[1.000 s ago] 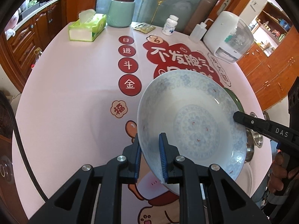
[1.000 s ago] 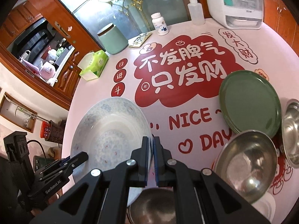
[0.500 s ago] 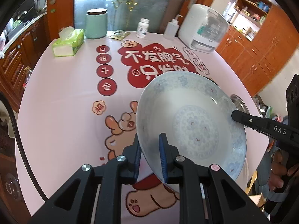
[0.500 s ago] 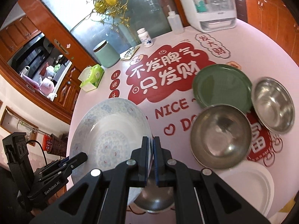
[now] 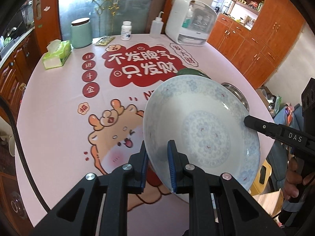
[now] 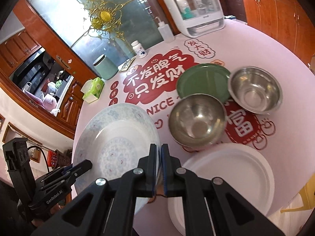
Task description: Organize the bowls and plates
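Note:
A wide white plate with a blue pattern [image 5: 206, 125] hangs tilted above the pink table, held at two sides of its rim. My left gripper [image 5: 157, 147] is shut on the near rim. My right gripper [image 6: 159, 147] is shut on the other edge of the plate [image 6: 118, 137], and its tip shows in the left wrist view [image 5: 248, 122]. On the table lie a green plate [image 6: 200, 78], two steel bowls [image 6: 196, 122] [image 6: 256, 90] and a plain white plate [image 6: 232, 177] near the front edge. The left gripper [image 6: 84, 165] shows at lower left in the right wrist view.
At the table's far side stand a tissue box [image 5: 57, 55], a pale green jar [image 5: 81, 33], a pill bottle [image 5: 126, 30], a squeeze bottle [image 5: 156, 28] and a white appliance with a clear lid [image 5: 191, 23]. Wooden cabinets [image 5: 256, 45] line the room. A person's hand [image 5: 295, 179] grips the right handle.
Both grippers have lifted the patterned plate and carried it back toward the near side of the table. More of the table shows, and the white plate has come into the right wrist view.

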